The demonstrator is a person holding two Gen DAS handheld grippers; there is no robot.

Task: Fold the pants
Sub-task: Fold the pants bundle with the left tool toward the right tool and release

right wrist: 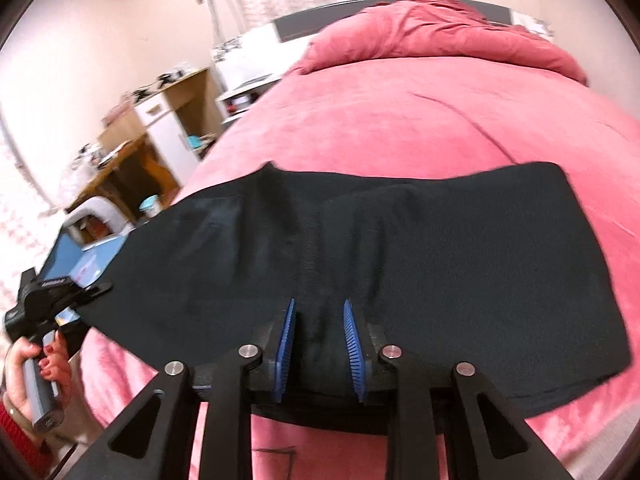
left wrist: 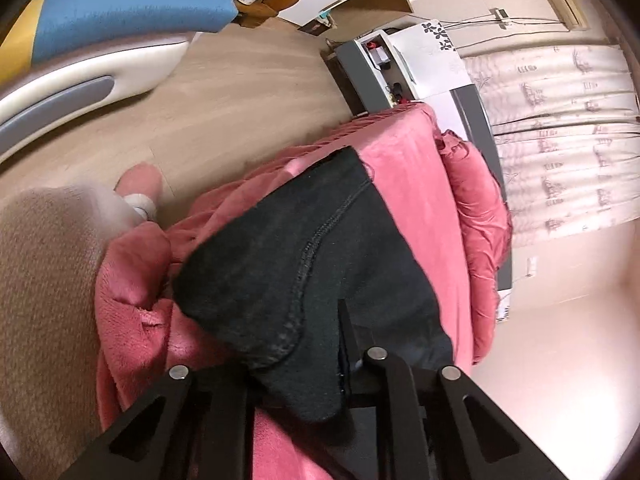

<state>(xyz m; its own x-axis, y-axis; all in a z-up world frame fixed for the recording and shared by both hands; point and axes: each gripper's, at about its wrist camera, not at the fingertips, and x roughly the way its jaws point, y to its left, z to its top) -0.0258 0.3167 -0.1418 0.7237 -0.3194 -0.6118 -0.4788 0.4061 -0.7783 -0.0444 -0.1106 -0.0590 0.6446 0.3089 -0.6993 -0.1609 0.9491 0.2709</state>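
Observation:
Black pants [right wrist: 440,248] lie spread across a pink bed cover [right wrist: 400,120]. My right gripper [right wrist: 320,320] is at their near edge, and its blue pads [right wrist: 354,348] are shut on a bunched fold of the cloth. In the left wrist view the pants [left wrist: 304,240], with a stitched seam, drape over my left gripper [left wrist: 332,328]. One black finger [left wrist: 347,332] shows and the other is hidden under the cloth, which it pinches. The right wrist view shows that left gripper [right wrist: 96,290] at the pants' left end, held by a hand [right wrist: 40,364].
A person's leg in beige trousers [left wrist: 44,300] and a foot [left wrist: 140,188] stand on the wooden floor [left wrist: 240,92] beside the bed. A bunched pink duvet [right wrist: 440,32] lies at the headboard. A nightstand [left wrist: 384,68] and a desk [right wrist: 132,160] stand beyond the bed.

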